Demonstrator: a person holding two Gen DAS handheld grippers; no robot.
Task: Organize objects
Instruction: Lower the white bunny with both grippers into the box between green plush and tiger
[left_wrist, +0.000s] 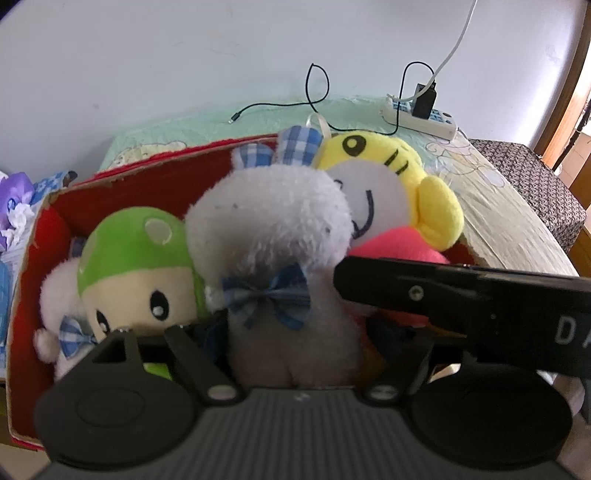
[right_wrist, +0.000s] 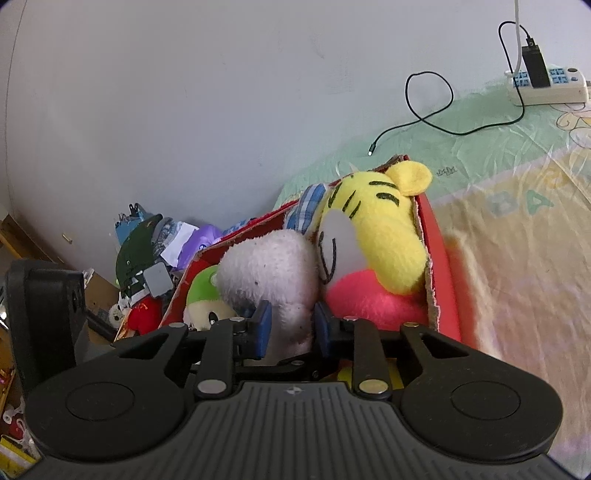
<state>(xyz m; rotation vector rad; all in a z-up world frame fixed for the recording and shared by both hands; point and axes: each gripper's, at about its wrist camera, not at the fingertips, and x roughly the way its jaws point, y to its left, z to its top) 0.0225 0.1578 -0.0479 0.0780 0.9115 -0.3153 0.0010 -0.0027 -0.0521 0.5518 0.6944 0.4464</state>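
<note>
A red cardboard box (left_wrist: 155, 177) on the bed holds several plush toys: a white fluffy rabbit (left_wrist: 273, 236) with a blue plaid bow, a green-capped doll (left_wrist: 136, 273), a yellow tiger (left_wrist: 399, 173) over a pink plush (left_wrist: 399, 251), and a small white plush (left_wrist: 59, 291) at the left. My right gripper (right_wrist: 290, 328) is shut on the white rabbit (right_wrist: 269, 269), its blue pads (right_wrist: 263, 325) pressing the body. It shows as a black bar (left_wrist: 461, 291) in the left wrist view. My left gripper (left_wrist: 288, 354) sits around the rabbit's lower body; its fingertips are hidden.
The box (right_wrist: 439, 266) stands on a bed sheet (right_wrist: 517, 229) against a white wall. A power strip (left_wrist: 421, 114) with a black cable (left_wrist: 317, 92) lies behind it. A pile of clutter (right_wrist: 155, 251) sits left of the box.
</note>
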